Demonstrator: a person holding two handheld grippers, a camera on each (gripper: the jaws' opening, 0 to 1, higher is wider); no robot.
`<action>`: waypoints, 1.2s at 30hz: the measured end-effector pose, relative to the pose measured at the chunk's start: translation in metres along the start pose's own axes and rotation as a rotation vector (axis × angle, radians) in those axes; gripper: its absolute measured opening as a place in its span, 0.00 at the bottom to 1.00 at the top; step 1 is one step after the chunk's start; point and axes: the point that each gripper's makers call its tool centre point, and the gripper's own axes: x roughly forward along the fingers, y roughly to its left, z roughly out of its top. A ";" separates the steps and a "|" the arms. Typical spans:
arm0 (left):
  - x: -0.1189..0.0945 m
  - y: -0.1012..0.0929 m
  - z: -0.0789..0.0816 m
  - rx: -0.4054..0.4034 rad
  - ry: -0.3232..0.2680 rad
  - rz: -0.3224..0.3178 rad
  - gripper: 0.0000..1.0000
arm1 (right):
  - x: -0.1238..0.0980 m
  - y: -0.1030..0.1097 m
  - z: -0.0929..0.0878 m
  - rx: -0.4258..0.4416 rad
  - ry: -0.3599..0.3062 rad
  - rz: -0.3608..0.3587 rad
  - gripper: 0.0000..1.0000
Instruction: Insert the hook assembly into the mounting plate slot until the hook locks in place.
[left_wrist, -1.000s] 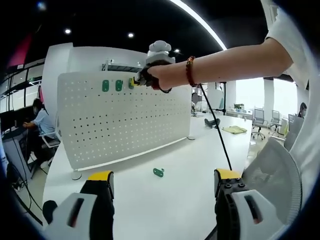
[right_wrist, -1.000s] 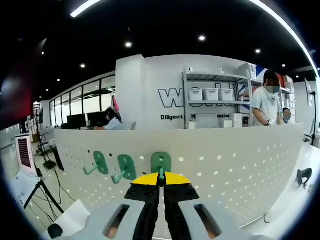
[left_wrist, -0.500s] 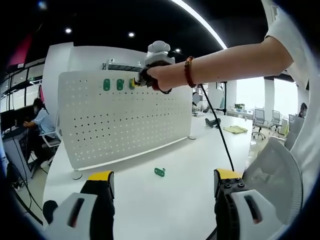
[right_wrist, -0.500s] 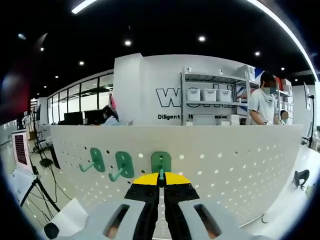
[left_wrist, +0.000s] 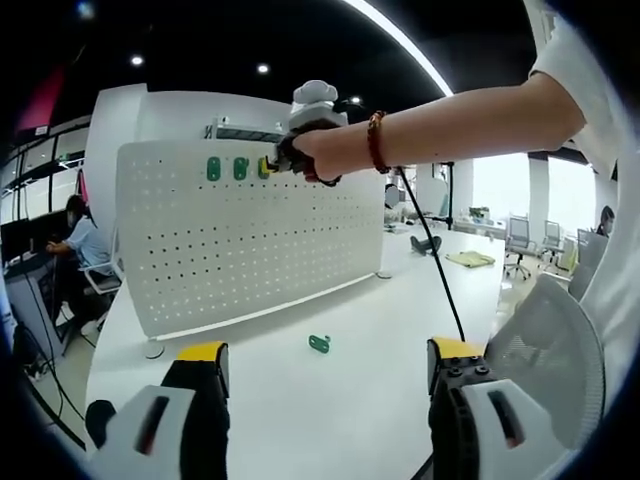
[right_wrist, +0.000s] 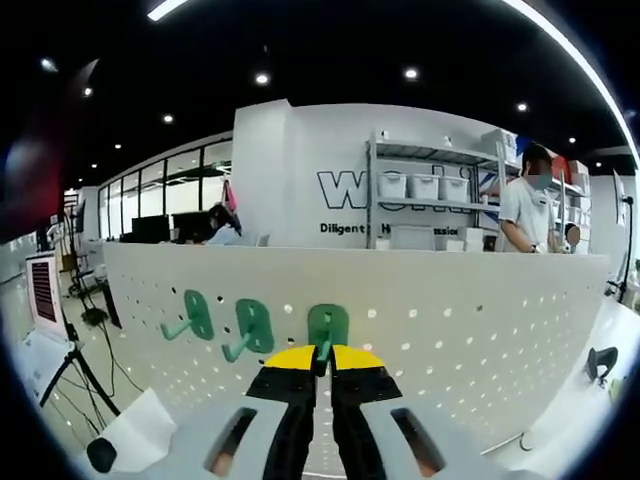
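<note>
In the left gripper view, the left gripper is hanging released over the near edge of the white bench, its jaws standing wide apart with nothing between them. A spare green hook is lying flat toward the middle of the bench. Beyond it, the white mounting plate is standing upright across the far side of the bench, two green hooks sitting in its top row. In the right gripper view, the right gripper is clenching the stem of the hook assembly, whose green base is lying against the plate beside those two. Farther back, shelving with white bins is lining the office wall.
</note>
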 end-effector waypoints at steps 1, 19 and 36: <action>0.000 0.000 0.000 0.000 0.001 0.000 0.83 | 0.000 0.000 -0.001 0.004 0.003 0.001 0.03; 0.002 -0.004 0.007 0.014 -0.006 -0.010 0.83 | -0.005 0.004 -0.015 0.015 0.025 0.061 0.22; 0.007 -0.022 0.016 0.036 -0.002 -0.038 0.83 | -0.032 -0.006 -0.025 0.061 0.010 0.101 0.27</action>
